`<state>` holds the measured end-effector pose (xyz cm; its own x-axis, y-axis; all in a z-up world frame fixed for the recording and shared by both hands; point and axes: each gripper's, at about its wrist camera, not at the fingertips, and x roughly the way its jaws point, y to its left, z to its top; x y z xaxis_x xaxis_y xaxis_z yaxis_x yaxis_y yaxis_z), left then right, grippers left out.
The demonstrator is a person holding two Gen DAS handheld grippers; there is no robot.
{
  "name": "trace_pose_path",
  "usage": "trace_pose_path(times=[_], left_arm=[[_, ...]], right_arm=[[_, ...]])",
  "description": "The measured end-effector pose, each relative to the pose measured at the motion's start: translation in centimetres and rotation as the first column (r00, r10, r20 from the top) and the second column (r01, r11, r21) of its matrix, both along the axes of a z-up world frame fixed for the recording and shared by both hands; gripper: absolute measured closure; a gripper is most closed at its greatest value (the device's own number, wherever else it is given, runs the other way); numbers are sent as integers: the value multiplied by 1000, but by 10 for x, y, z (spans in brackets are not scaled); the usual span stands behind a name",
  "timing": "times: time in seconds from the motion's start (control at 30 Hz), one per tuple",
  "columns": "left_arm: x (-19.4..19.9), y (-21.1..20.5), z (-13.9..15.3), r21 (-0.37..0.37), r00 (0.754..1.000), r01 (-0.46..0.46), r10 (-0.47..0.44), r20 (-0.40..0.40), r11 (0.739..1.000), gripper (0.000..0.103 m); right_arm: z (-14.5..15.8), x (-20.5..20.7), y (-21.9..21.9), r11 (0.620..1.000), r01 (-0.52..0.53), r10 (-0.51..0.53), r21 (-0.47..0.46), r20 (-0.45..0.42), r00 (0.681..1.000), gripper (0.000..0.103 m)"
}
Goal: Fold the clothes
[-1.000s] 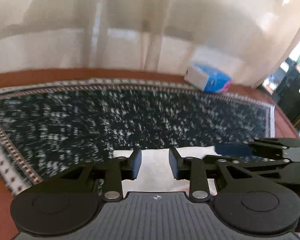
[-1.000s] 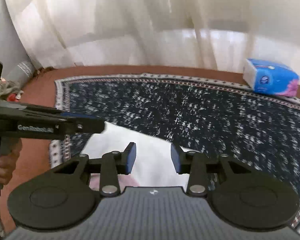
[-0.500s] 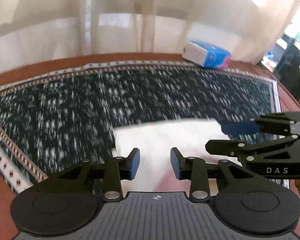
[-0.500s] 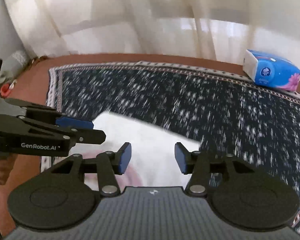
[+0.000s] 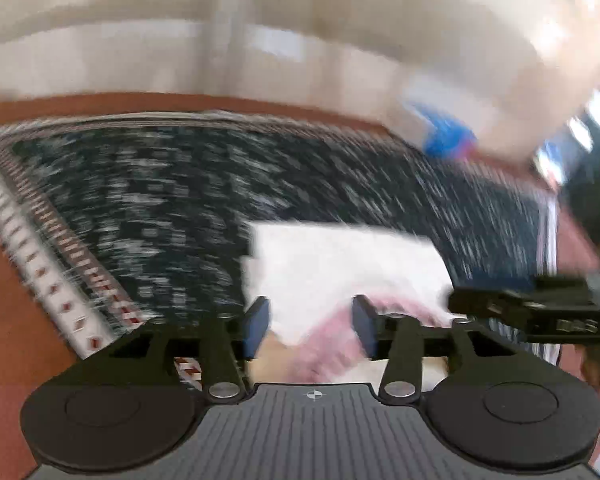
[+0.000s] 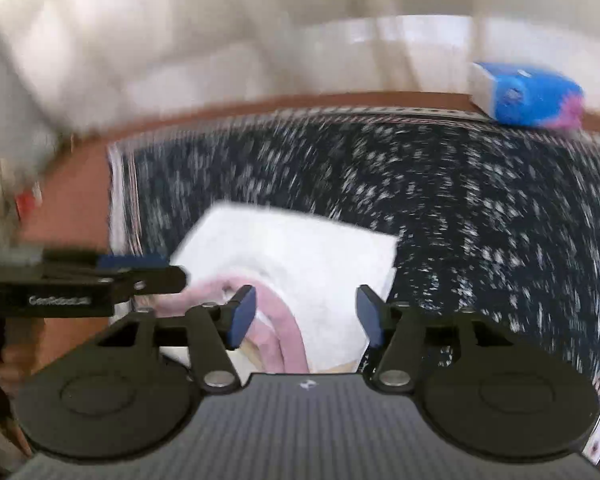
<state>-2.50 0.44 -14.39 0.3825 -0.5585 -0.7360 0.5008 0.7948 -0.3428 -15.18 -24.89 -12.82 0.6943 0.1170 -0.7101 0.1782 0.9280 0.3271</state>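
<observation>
Claws wide over a folded white garment

Claws first: our left claw (image 5: pixel 310 326) stands wide open, its blue pads spread apart with nothing between them. It hangs over the near edge of the white garment (image 5: pixel 340 264), and we cannot tell whether a pad touches the cloth. Our right claw (image 6: pixel 306 314) is spread just as wide and grips nothing; its pads sit above the garment's near side.

We see the garment lying as a folded, roughly rectangular white piece on the dark patterned cloth (image 5: pixel 160 208) that covers the brown table (image 5: pixel 8 320), at the near side of the cloth. A pink band (image 6: pixel 276 320) curves across the garment's near part.

Our left view shows the right claw reaching in from the right edge, level with the garment's right corner, and dark furniture beyond the table's far right. Our right view shows the left claw entering from the left, its tip at the garment's left edge, and gives a clearer look at a blue and pink tissue pack (image 6: pixel 526 94) at the table's far edge, before pale curtains (image 6: pixel 180 40). Both views are blurred.
</observation>
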Motion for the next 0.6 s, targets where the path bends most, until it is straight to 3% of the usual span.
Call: trace_pose_path(times=[0.07,0.17,0.47,0.6], left_arm=[[9,14,2,-44,996,-76,74,-43,996,39],[24,11,-11,-50,992,-77,72,-106,996,40],[35,2,-23,-98,986,-12,-5,-169,995,39],[38,-2,-26,-123,981,17,-40,-188,992,39]], right_arm=[[-3,-3,-15,995,51,-50,89,-9,999,39],[-17,0,-36,976,108,-98,191,-61,993,43],[-40,2,-42,950,169,-148,264,-97,984,43],[-40,6,-40,938,119,-90,326,-103,991,44]])
